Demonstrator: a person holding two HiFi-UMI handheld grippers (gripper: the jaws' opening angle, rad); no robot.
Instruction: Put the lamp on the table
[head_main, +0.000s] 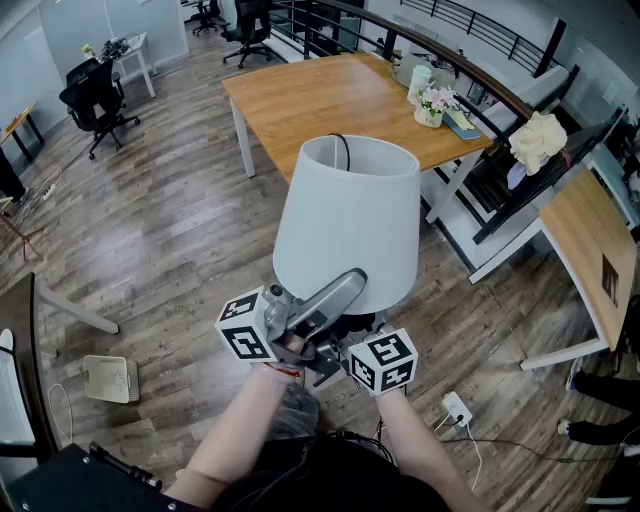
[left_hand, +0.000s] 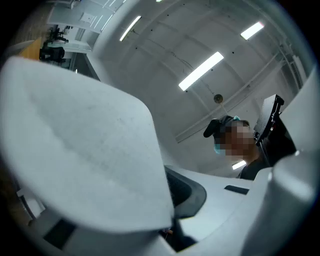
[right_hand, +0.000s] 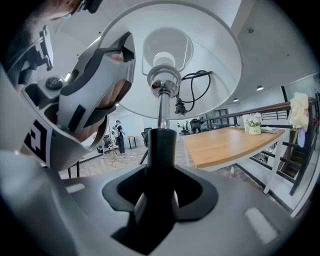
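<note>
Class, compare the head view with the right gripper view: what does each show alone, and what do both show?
Head view only: the lampshade's outside and open top, plus the power strip on the floor. Right gripper view only: the right gripper clamped on the lamp's black stem, and the chrome bulb holder. Both: the lampshade and the wooden table.

Grey wood-plank floor (head_main: 170, 230), black office chairs (head_main: 98, 92) at left, a dark railing (head_main: 470, 22) behind, strip lights (left_hand: 202, 70) overhead.

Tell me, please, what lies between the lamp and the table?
Nothing but bare floor: the right gripper view shows it between the lamp and the table.
</note>
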